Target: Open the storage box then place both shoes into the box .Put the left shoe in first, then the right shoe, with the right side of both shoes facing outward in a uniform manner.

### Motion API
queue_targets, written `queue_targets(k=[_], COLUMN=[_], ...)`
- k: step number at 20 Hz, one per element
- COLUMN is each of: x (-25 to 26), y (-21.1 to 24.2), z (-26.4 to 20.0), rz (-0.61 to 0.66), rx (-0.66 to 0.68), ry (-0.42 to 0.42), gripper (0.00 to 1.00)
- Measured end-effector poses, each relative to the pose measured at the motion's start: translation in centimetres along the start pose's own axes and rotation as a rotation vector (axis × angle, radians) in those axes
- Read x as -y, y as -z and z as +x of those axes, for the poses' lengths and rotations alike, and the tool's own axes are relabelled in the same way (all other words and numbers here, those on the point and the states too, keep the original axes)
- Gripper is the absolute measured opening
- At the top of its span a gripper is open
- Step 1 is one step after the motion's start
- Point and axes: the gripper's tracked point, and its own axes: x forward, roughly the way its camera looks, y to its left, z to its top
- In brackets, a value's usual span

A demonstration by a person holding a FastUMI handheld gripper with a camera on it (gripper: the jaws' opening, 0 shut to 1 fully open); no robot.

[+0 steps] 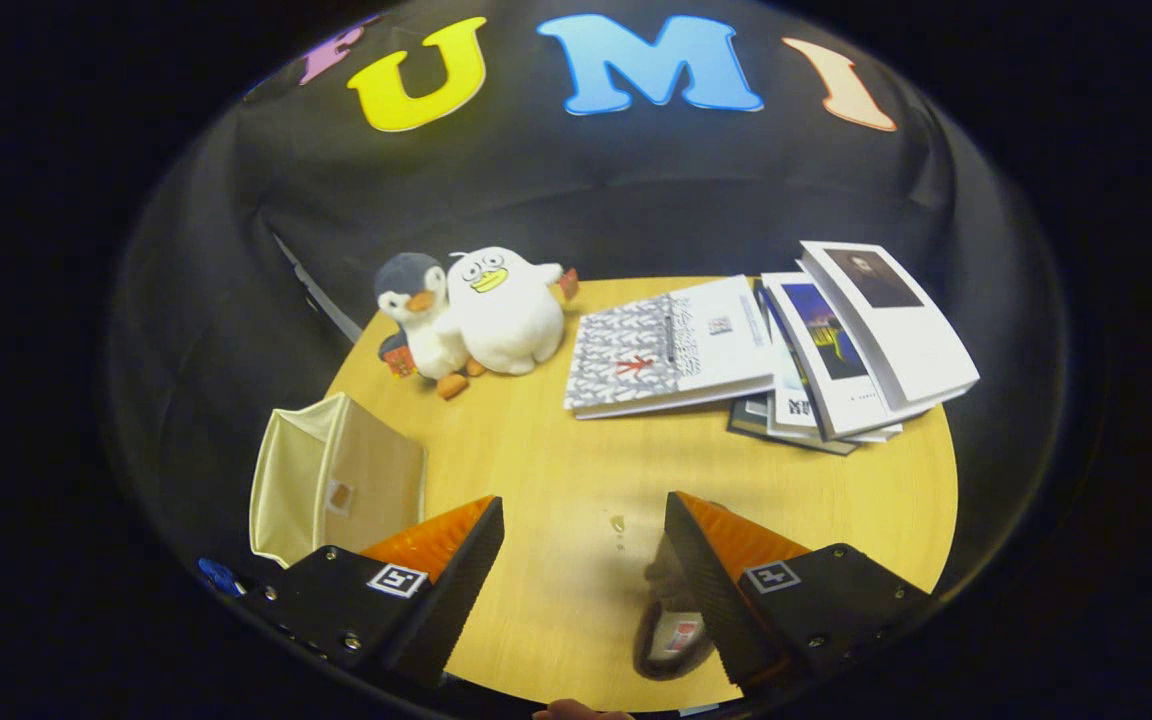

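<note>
From the gripper view, the gripper (584,520) hangs over the round wooden tabletop (556,590) with its fingers spread wide, holding nothing. A cream fabric storage box (336,480) stands just beyond the left finger. A grey slipper-like shoe (671,625) lies partly hidden beside the right finger. Two plush penguins (476,315) and stacked books (786,350) sit farther off.

1. The gripper (584,525) hangs above the round wooden table (536,450), fingers spread wide.
2. A shoe (671,620) lies beside the right finger.
3. The cream storage box (336,480) sits beyond the left finger.
</note>
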Motion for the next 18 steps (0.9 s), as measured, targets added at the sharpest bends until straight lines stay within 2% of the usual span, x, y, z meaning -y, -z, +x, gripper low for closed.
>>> queue_targets(k=[4,10,18], x=[4.8,8.2,10.8], y=[3.4,9.0,13.6], z=[0.5,1.2,2.3], rz=[0.049,0.086,0.102], rx=[-0.042,-0.127,-0.23], ry=[0.06,0.102,0.101], gripper=[0.99,0.99,0.99])
